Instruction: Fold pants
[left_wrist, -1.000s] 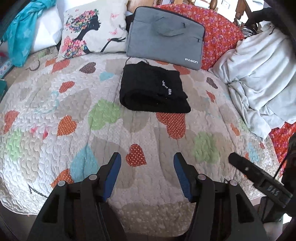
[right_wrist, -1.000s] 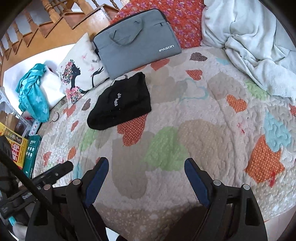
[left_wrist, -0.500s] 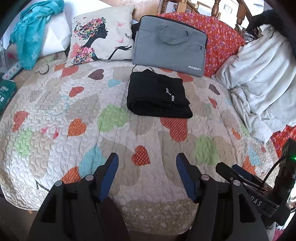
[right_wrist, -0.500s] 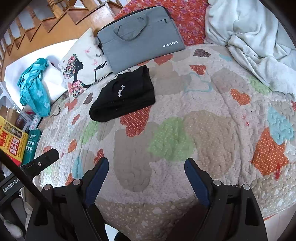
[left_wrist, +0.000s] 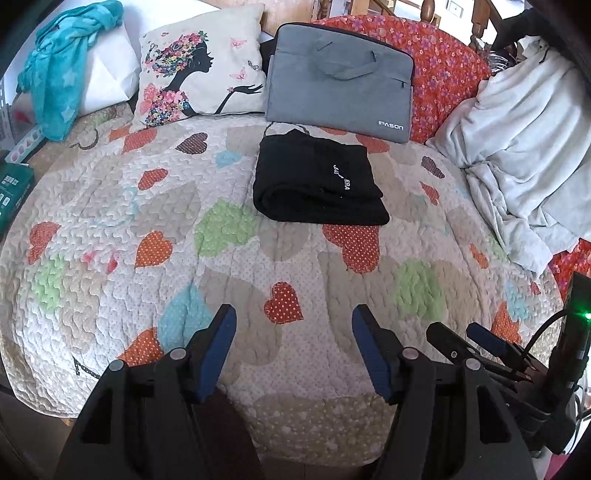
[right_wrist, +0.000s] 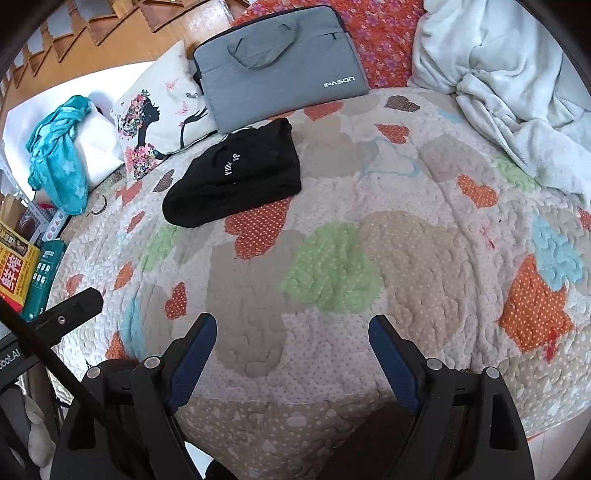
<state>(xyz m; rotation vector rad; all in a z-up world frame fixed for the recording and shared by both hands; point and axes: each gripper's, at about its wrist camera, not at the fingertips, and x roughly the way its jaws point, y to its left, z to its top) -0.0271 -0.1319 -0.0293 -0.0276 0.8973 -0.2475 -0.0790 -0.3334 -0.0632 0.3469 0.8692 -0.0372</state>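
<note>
left gripper (left_wrist: 291, 325) – jaws apart, nothing between them, hanging over the quilt (left_wrist: 110, 206) | right gripper (right_wrist: 291, 332) – jaws spread wider, gripping nothing | black pants (left_wrist: 317, 184) – folded, lying well beyond both, just before the grey laptop bag (left_wrist: 338, 79)

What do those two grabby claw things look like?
Each gripper is black plastic with two long fingers, blue rubbery pads on the inner faces, and round silver screws near the base. The left gripper and right gripper match. From the left view, the right one carries a black cable and a small green light.
</note>
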